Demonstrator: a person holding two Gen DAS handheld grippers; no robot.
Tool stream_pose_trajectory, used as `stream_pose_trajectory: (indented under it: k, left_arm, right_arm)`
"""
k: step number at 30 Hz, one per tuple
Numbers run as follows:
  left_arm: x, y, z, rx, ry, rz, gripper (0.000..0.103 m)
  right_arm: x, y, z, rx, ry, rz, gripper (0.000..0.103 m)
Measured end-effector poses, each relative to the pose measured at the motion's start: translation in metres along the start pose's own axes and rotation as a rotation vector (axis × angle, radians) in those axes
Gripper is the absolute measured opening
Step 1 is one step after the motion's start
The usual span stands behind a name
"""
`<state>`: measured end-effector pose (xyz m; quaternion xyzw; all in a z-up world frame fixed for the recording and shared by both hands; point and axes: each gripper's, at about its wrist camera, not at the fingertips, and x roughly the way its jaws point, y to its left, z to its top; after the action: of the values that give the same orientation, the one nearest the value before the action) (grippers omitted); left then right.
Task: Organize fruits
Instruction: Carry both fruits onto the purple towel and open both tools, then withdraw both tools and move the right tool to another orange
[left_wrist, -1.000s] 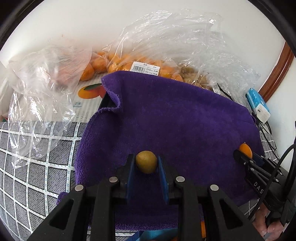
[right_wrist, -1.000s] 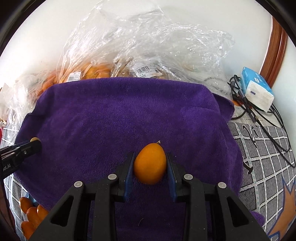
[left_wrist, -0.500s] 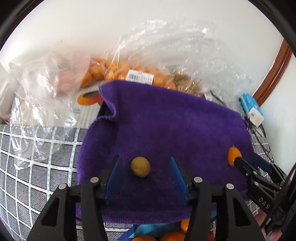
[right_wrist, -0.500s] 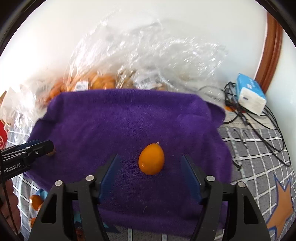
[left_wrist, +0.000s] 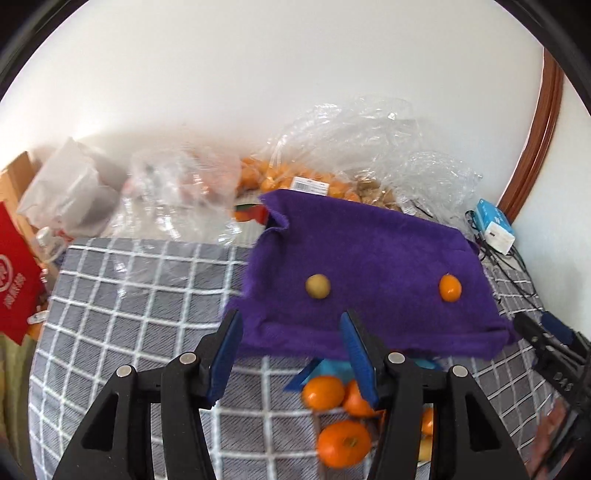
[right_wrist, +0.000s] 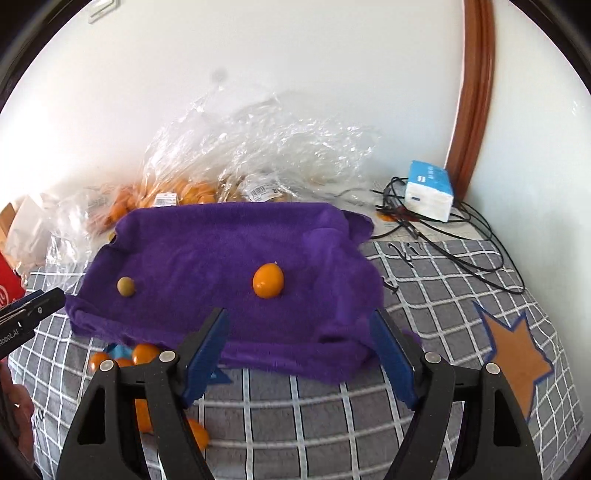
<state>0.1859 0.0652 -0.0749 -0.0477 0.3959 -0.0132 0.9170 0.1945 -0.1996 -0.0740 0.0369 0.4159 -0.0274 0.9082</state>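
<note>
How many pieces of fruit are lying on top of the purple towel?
2: a small yellow-green round fruit toward the purple terry towel's left side, a bright orange oval fruit near its middle. None seems hidden.

Home room, checked bedspread (right_wrist: 332, 424), bagged fruit (left_wrist: 295, 181), tissue pack (right_wrist: 430, 190), wooden doorframe (right_wrist: 476, 85)

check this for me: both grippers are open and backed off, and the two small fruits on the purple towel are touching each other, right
Not quite. The yellow-green fruit and the orange fruit lie well apart on the purple towel, with bare cloth between them, as the right wrist view shows. The rest holds: the left gripper and right gripper are open and off the fruit.
</note>
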Motion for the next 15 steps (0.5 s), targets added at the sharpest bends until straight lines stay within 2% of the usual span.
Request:
stream_pose_trajectory:
  k: [5, 7, 8, 9, 11, 15]
  left_arm:
    - [-0.014, 0.018, -0.021, -0.073, 0.055, 0.004, 0.053]
    - [-0.023, 0.022, -0.030, -0.072, 0.042, 0.019, 0.053]
    - [-0.028, 0.024, -0.033, -0.067, 0.033, 0.033, 0.053]
    - [-0.029, 0.024, -0.036, -0.067, 0.034, 0.041, 0.053]
    - [-0.030, 0.028, -0.043, -0.075, 0.053, 0.042, 0.053]
    - [-0.028, 0.039, -0.059, -0.097, 0.105, 0.070, 0.053]
  right_arm:
    - [-0.018, 0.001, -0.026, -0.041, 0.046, 0.064, 0.077]
    - [-0.023, 0.004, -0.038, -0.047, 0.061, 0.109, 0.077]
    - [-0.024, 0.007, -0.043, -0.056, 0.071, 0.126, 0.074]
    - [-0.024, 0.012, -0.048, -0.071, 0.081, 0.144, 0.065]
    - [-0.023, 0.024, -0.060, -0.117, 0.100, 0.174, 0.054]
    - [-0.014, 0.046, -0.078, -0.152, 0.131, 0.218, 0.050]
